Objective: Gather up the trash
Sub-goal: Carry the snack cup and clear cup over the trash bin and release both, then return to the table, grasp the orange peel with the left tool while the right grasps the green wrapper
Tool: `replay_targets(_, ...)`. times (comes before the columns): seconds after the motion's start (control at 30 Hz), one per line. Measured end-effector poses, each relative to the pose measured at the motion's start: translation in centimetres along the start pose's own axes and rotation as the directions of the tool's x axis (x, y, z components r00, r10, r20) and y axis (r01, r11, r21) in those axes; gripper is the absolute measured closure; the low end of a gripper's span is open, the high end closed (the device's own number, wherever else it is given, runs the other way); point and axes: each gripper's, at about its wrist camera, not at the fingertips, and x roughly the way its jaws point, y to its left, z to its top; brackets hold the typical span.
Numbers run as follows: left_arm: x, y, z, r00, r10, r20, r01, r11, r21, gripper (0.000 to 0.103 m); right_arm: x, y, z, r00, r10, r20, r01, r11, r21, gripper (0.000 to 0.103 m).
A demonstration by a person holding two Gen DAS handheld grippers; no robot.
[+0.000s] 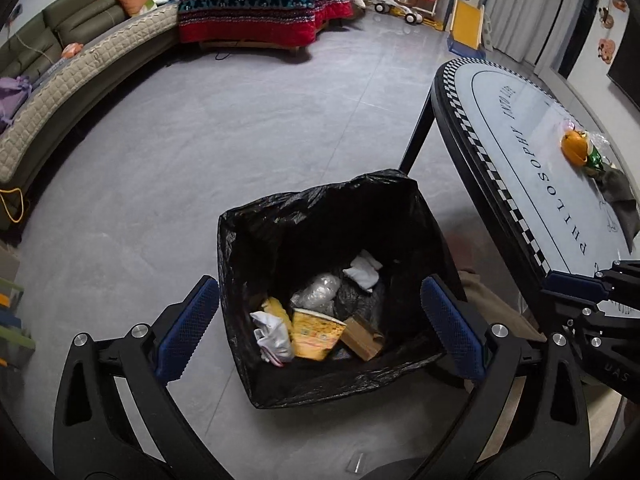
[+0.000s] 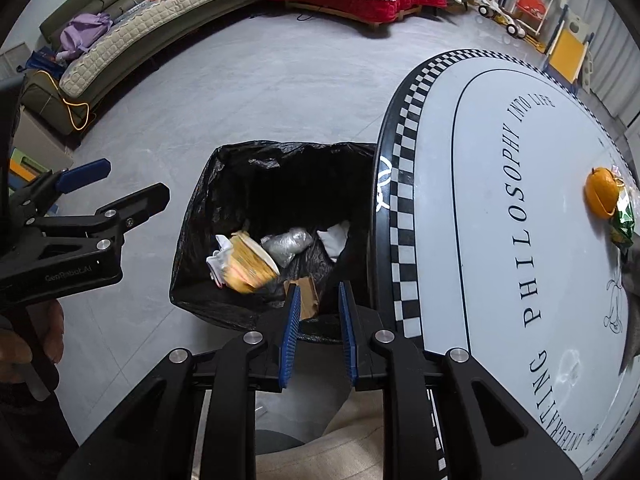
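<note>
The grey tiled floor [image 1: 200,152] fills most of both views, with a long quilted sofa [image 1: 72,80] curving along its far edge and a bed under a dark patterned blanket [image 1: 260,0] beyond it. To the right stands the oval surface [image 2: 480,240], white with a black-and-white chequered rim and black lettering around its border. Just beside that rim, on the floor, sits the bin lined with a black bag [image 1: 248,240], its mouth open upward.

Inside the bin lies the collected trash: a yellow paper cup [image 1: 316,332] on its side, a crumpled white wrapper [image 1: 274,336] touching it on the left, a brown cardboard piece [image 1: 362,338] to its right, a clear plastic wad [image 1: 318,294] behind, and a white tissue [image 1: 364,270] near the far wall. The cup looks blurred in the right wrist view.

The left gripper [image 1: 320,332] hangs above the bin with its jaws spread wide, nothing between them. The right gripper [image 2: 319,334] points down at the bin's near corner, its jaws drawn close with a narrow gap and nothing pinched.

On the surface's far right side rest an orange peel [image 2: 600,196] and, touching it, a green crinkled wrapper [image 2: 624,224], with a grey cloth [image 1: 620,192] just beside them.
</note>
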Motion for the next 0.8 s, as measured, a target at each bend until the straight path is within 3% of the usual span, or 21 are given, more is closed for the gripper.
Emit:
replay_targets(0.5, -0.1, -0.3, 1.7, 1.000, -0.003, 0.004, 0.003, 1.000, -0.021, 0.006, -0.8, -1.4, 0.8, 0.999, 0.043, 0.032, -0.044, 0.999, 0.017, 0.082)
replay_targets(0.8, -0.5, -5.1, 4.2, 0.999, -0.035, 0.015, 0.034, 0.998, 0.050, 0.006, -2.7, -5.4, 1.1, 0.996, 0.050, 0.068, -0.054, 0.996, 0.064, 0.082)
